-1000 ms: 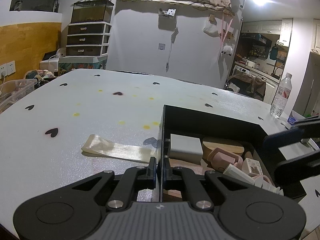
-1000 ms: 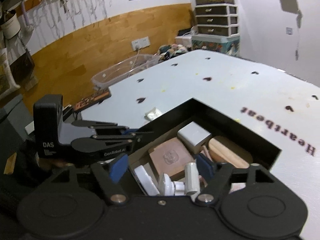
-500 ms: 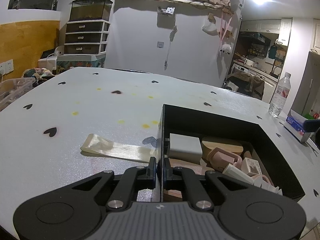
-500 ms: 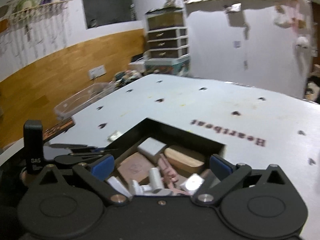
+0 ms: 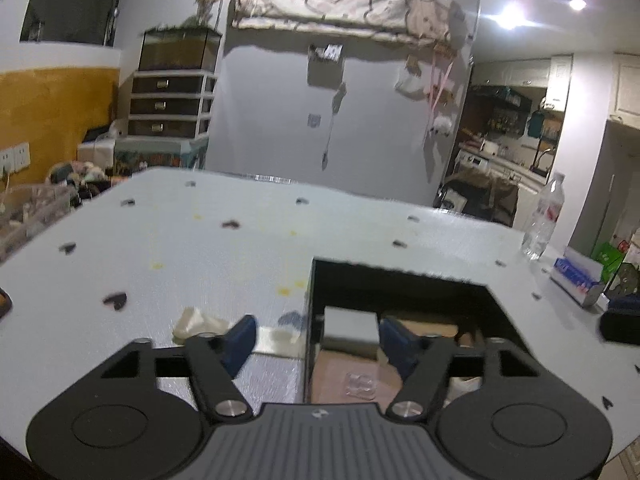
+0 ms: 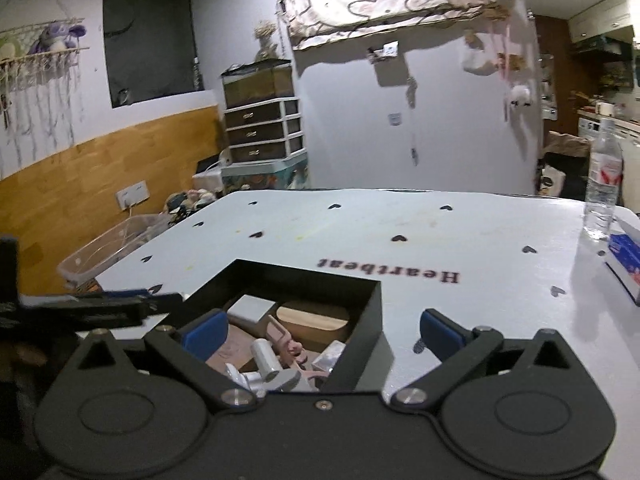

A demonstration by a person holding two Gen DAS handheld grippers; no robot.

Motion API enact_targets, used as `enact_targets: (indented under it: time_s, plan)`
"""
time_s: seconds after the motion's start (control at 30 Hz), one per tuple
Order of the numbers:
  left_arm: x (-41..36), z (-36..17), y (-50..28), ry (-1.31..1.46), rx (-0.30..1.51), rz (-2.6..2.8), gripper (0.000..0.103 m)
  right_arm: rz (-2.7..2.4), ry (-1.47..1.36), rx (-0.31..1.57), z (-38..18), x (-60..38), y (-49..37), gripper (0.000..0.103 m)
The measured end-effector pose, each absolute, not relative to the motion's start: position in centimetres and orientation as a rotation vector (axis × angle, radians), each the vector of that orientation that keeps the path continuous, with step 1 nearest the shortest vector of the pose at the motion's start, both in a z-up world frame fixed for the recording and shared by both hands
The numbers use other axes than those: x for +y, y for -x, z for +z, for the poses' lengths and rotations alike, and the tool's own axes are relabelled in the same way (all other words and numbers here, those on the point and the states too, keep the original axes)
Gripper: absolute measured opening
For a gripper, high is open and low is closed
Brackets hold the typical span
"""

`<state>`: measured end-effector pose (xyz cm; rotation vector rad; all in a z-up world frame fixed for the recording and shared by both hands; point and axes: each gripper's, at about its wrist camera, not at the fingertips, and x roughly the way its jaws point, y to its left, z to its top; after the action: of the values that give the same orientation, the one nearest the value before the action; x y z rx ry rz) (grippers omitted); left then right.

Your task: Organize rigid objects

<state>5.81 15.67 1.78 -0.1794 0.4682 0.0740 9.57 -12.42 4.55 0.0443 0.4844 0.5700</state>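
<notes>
Left gripper (image 5: 316,334), pinched on the black box (image 5: 308,344) wall a second ago, is opening and has let go; nothing pressed between its pads. Right gripper (image 6: 322,330) has spread wide, empty, swung off the box. Objects sit packed inside the box on the table (image 5: 200,248), so organizing looks about finished.

The left hand-held gripper (image 5: 314,334) is opening its jaws astride the near left wall of a black box (image 5: 505,312) on the bench (image 5: 224,264), nothing pinched. A grey block (image 5: 350,326) lies inside; a water bottle (image 5: 544,218) stands far right.
</notes>
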Motion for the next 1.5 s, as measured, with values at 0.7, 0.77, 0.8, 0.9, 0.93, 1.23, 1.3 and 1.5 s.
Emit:
enact_targets:
  time_s: [0.7, 0.77, 0.8, 0.9, 0.93, 1.23, 1.3, 1.5]
  plan:
    - [11.7, 4.8, 2.9, 0.082, 0.379, 0.085, 0.103, 0.412, -0.017, 0.437, 4.1, -14.1, -2.9, 0.103]
    - [11.4, 4.7, 3.2, 0.070, 0.388, 0.088, 0.103, 0.400, -0.013, 0.440, 4.0, -14.2, -2.5, 0.103]
    - [11.1, 4.7, 3.3, 0.062, 0.391, 0.088, 0.103, 0.396, -0.013, 0.444, 4.0, -14.2, -2.4, 0.103]
    - [10.5, 4.6, 3.7, 0.043, 0.402, 0.072, 0.103, 0.391, -0.015, 0.453, 4.0, -14.4, -2.0, 0.103]
    - [10.4, 4.5, 3.7, 0.040, 0.406, 0.069, 0.103, 0.384, -0.011, 0.451, 4.0, -14.5, -1.8, 0.103]
    - [9.5, 4.3, 4.0, 0.026, 0.422, 0.053, 0.103, 0.364, -0.003, 0.450, 4.1, -14.9, -0.8, 0.103]
    - [9.5, 4.3, 3.9, 0.026, 0.425, 0.054, 0.103, 0.360, -0.004, 0.451, 4.2, -15.0, -0.7, 0.103]
    - [9.4, 4.3, 3.9, 0.026, 0.425, 0.057, 0.103, 0.353, -0.010, 0.456, 4.2, -15.3, -0.7, 0.103]
